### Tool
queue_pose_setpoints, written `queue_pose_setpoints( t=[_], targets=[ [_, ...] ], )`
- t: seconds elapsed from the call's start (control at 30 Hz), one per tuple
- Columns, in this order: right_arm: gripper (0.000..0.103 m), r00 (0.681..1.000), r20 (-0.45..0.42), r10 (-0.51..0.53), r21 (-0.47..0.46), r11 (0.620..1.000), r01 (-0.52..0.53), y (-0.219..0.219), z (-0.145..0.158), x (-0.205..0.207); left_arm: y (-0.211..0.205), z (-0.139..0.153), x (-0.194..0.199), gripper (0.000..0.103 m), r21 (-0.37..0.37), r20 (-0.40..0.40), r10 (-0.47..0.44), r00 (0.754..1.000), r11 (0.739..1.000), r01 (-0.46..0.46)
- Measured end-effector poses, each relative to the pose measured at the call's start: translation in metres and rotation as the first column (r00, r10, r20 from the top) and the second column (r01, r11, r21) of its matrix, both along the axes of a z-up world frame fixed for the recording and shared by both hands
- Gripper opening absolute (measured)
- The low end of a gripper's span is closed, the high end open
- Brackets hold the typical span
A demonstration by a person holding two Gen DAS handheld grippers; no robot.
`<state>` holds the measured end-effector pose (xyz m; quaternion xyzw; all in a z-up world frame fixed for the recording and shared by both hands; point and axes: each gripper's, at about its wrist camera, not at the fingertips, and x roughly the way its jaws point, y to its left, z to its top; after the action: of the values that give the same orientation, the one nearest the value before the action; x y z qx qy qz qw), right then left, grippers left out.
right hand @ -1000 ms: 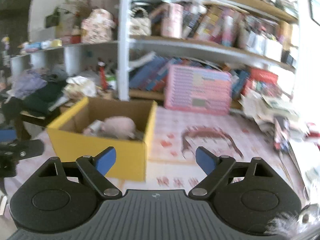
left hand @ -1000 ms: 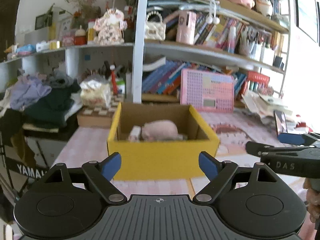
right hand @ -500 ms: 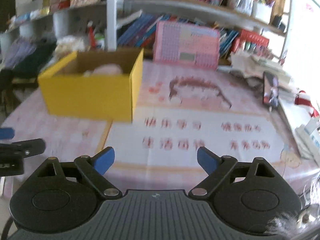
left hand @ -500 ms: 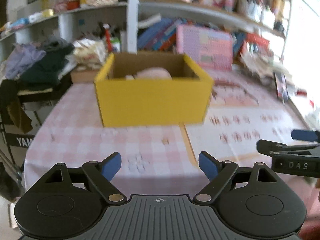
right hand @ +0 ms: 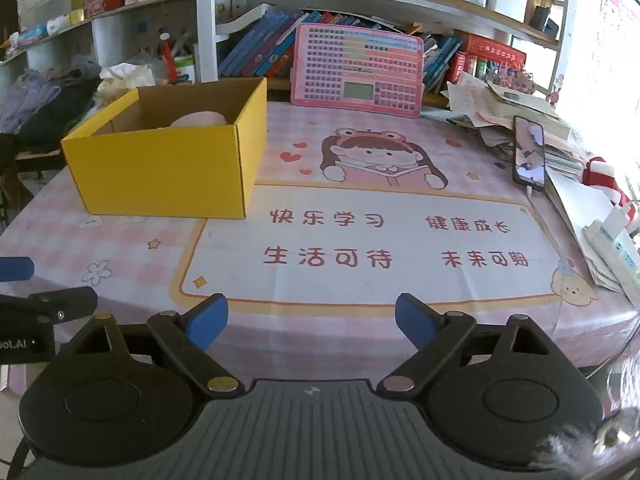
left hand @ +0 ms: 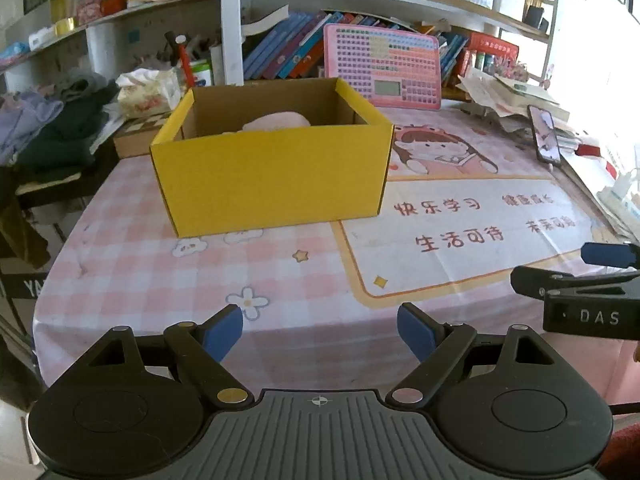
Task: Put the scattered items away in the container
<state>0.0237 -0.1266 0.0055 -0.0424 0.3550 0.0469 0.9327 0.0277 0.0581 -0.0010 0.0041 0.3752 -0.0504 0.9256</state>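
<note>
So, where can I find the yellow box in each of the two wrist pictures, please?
Left wrist view: the yellow box stands upper centre, beyond the open left gripper.
Right wrist view: the yellow box stands upper left, left of the cartoon girl printed on the tablecloth.
Shared landmark: the pink keyboard toy leans against the shelf, behind and to the right of the box in both.
</note>
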Motion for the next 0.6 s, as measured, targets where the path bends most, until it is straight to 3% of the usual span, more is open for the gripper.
queue_pose_setpoints(
  t=[0.6],
  targets=[
    [0.102, 1.0, -0.022, 0.0, 0.012, 1.0, 0.001, -0.0055, -0.0018, -0.0001, -0.0053, -0.0059, 0.0036, 0.094, -0.008, -0.048, 0.01, 0.999, 1.0, -0.01]
  ],
)
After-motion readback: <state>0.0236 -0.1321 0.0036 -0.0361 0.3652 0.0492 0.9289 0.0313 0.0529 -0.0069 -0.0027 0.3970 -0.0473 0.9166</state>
